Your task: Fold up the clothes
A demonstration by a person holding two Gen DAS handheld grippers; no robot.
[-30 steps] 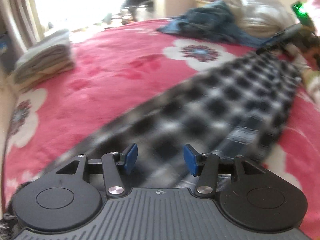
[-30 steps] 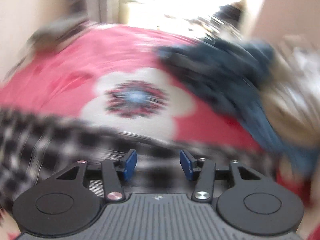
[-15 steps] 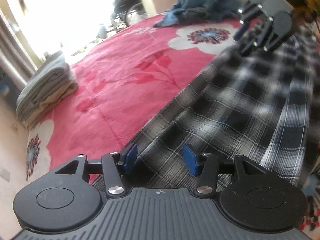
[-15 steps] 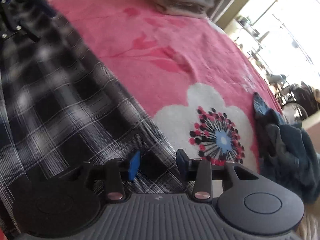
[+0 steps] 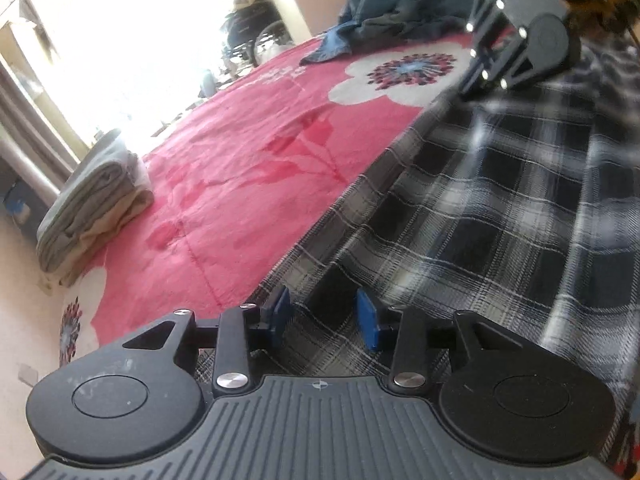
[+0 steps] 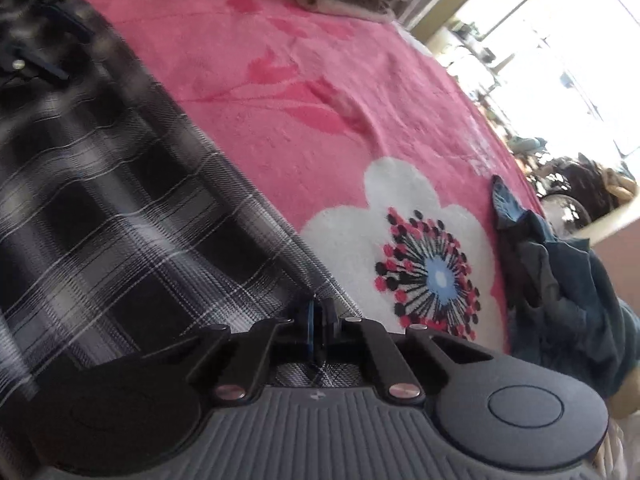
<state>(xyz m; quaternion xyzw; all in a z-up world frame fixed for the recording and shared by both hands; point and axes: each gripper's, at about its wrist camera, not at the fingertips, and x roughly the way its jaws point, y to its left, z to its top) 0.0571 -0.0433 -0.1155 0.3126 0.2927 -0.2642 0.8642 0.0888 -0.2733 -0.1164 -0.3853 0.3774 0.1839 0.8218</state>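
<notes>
The garment under your hands is a black, grey and white plaid shirt [image 5: 500, 216], thin woven cloth, spread out long and mostly flat on a pink blanket [image 5: 248, 184] printed with white flowers. Its far edge runs as one straight diagonal line across the blanket, with a narrow doubled band along it; a few shallow ripples show nearer the middle.

Beyond that edge the pink blanket lies bare for a wide stretch. A stack of folded beige and grey cloth [image 5: 92, 208] sits at the blanket's far corner by the window, well apart from the plaid. A heap of dark blue clothing [image 6: 568, 280] lies past the large white flower [image 6: 404, 248], near but not touching the plaid.

Your left gripper [image 5: 323, 316] is low over the plaid just inside its edge. Its blue pads [image 5: 367, 320] are apart and drawing together, with a raised ridge of cloth between them; you cannot yet tell any pressure on it. Your right gripper [image 6: 316, 326] has its pads together, pinching the plaid's edge where it meets the white flower. In the left view the right gripper sits at the far end of the same edge.
</notes>
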